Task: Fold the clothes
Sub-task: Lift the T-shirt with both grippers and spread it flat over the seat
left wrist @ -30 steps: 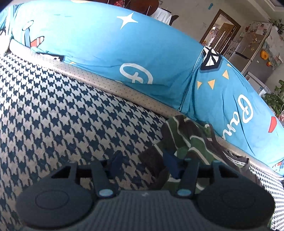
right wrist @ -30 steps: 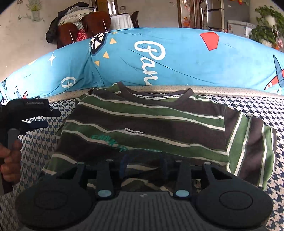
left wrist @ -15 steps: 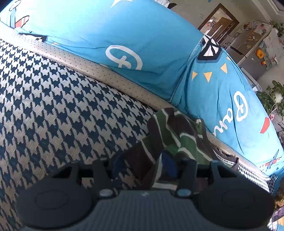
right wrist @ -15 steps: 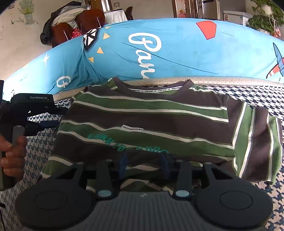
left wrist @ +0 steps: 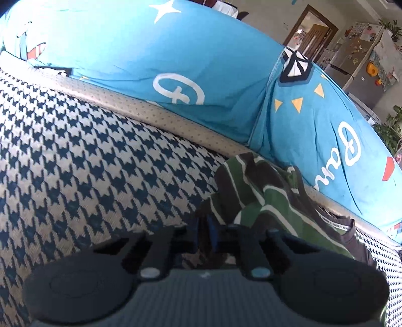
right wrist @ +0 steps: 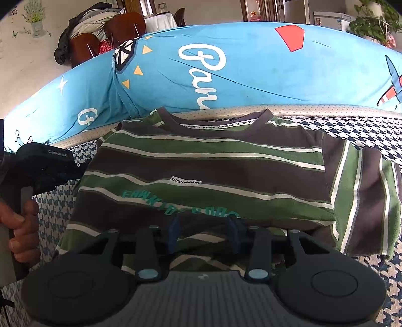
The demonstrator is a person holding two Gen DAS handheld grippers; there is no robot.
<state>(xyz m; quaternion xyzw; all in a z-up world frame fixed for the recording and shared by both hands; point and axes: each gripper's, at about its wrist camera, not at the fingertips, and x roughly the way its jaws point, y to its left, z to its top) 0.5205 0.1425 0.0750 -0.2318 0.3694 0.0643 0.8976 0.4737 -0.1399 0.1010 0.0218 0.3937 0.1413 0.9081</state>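
A green and dark striped T-shirt [right wrist: 206, 163] with teal lettering lies spread on the houndstooth sofa seat [left wrist: 88, 156], collar toward the back cushion. In the left wrist view its bunched left side [left wrist: 253, 191] rises just ahead of my left gripper [left wrist: 204, 226], whose fingers are pressed together on the shirt's edge. My right gripper [right wrist: 203, 231] sits low over the shirt's bottom part, fingers apart with striped cloth beneath them. A hand [right wrist: 20, 226] holding the left gripper's handle shows at the left of the right wrist view.
A long blue printed cushion [right wrist: 251, 73] runs along the sofa's back, behind a beige piped edge [left wrist: 155, 113]. Chairs with a jacket [right wrist: 100, 32], a fridge [left wrist: 356, 65], a doorway and potted plants [right wrist: 371, 20] stand in the room beyond.
My left gripper's fingers have come together on the shirt's left edge, and its view has swung around. The right gripper stays open over the shirt's bottom part.
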